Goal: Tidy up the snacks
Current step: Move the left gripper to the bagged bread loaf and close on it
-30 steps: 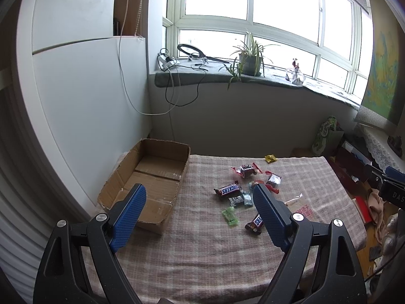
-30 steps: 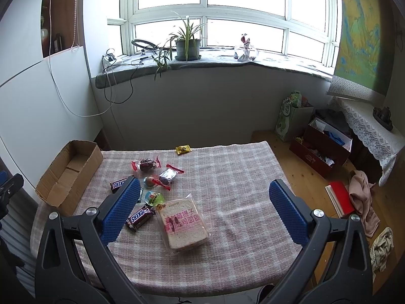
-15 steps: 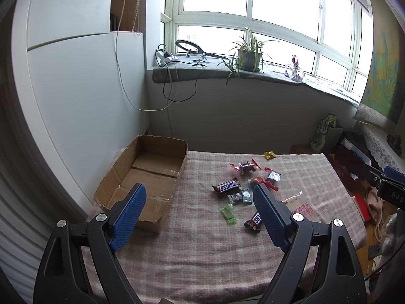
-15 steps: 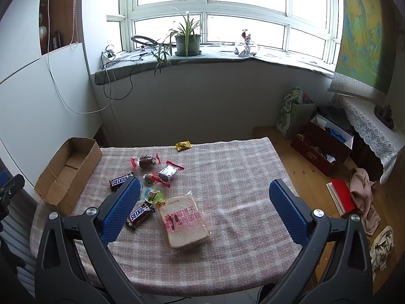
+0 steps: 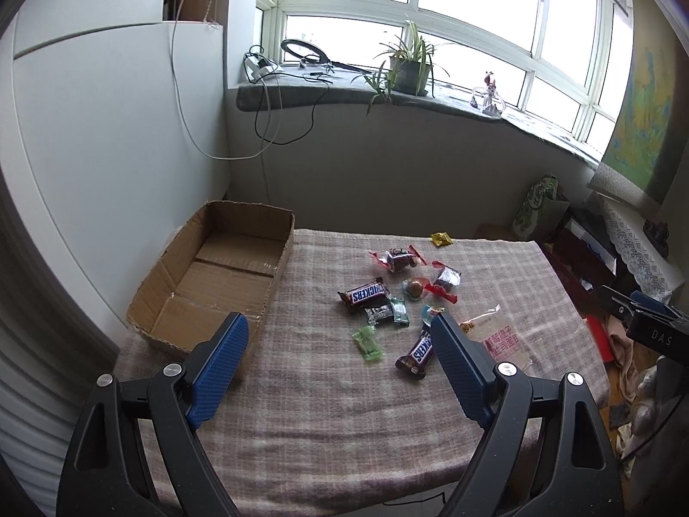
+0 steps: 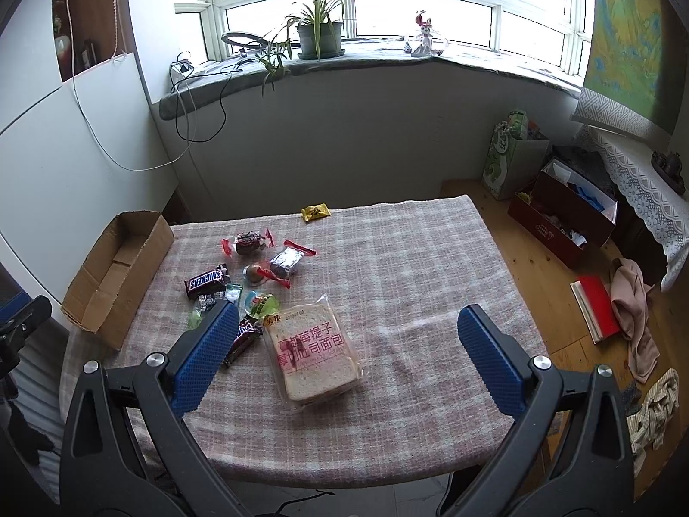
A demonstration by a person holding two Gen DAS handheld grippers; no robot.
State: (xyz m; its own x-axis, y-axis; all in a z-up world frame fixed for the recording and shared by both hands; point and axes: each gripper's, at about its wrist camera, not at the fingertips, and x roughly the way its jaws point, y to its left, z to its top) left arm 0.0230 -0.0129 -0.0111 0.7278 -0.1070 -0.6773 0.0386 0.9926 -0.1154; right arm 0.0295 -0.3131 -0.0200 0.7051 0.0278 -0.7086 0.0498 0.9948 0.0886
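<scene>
Snacks lie scattered on a plaid-covered table point(image 6: 409, 267): a Snickers bar point(image 5: 364, 294) point(image 6: 206, 280), a second Snickers point(image 5: 417, 351), a green candy point(image 5: 367, 343), red-wrapped sweets point(image 5: 398, 258), a yellow packet point(image 6: 315, 212) and a bagged bread slice point(image 6: 312, 355). An empty cardboard box point(image 5: 215, 275) point(image 6: 114, 267) stands at the table's left edge. My left gripper point(image 5: 340, 344) is open and empty above the table's near side. My right gripper point(image 6: 344, 336) is open and empty, hovering above the bread.
A white wall panel point(image 5: 107, 151) stands left of the box. A windowsill with a potted plant point(image 6: 318, 34) and cables runs behind. Boxes, a bag point(image 6: 512, 159) and clothes point(image 6: 633, 301) lie on the wooden floor right of the table.
Both grippers have moved a little forward and tilted down toward the table; the snacks appear closer. Both stay open and empty.
</scene>
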